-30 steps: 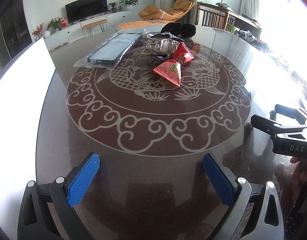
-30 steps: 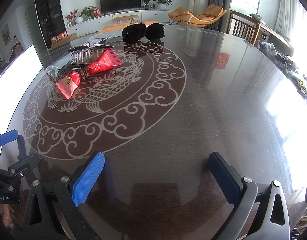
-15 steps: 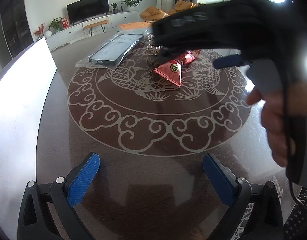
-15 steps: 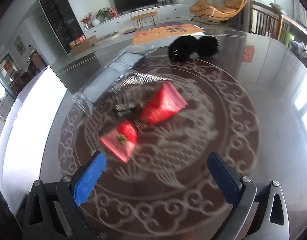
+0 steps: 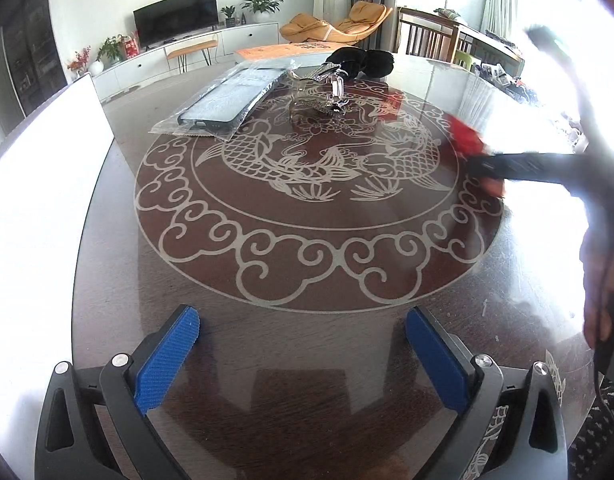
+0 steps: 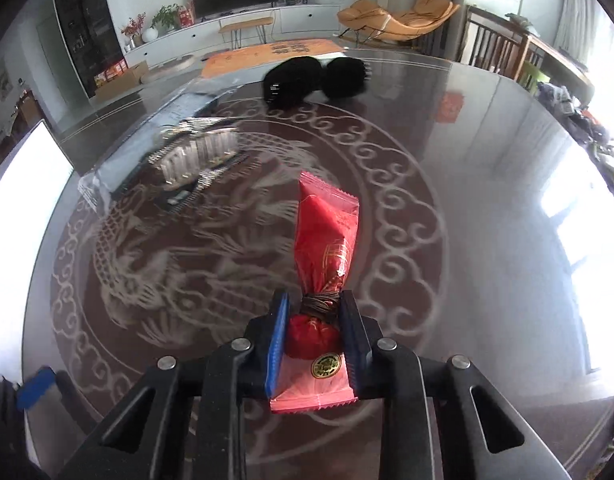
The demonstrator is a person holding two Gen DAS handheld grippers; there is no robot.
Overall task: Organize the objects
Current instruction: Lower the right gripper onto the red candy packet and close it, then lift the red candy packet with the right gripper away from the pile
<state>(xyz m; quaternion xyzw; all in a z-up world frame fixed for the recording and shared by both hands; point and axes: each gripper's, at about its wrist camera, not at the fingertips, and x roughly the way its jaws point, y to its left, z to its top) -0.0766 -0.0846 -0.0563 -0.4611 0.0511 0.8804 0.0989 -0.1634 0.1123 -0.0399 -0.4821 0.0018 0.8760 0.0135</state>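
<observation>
My right gripper (image 6: 313,312) is closing, and its blue pads (image 6: 277,344) pinch a red snack packet (image 6: 327,232) at its crumpled waist. The gold-seal end of the packet (image 6: 325,364) lies between the jaws, and the long end sticks forward above the table. In the left wrist view that gripper is a black blur at the right, carrying the red packet (image 5: 465,140). My left gripper (image 5: 303,356) is open and holds nothing, low over the near edge of the dark round table (image 5: 307,280).
A phone case in a clear bag (image 5: 231,100), a silver hair clip (image 5: 319,96) and black fuzzy hair pieces (image 5: 363,62) lie at the far side of the table. A white board (image 5: 39,200) stands along the left. A hand (image 5: 599,280) is at the right.
The right gripper went from wide open to clamped on the red packet and carried it off the table's centre toward the right. No red packet lies by the clip now. The left gripper stayed put.
</observation>
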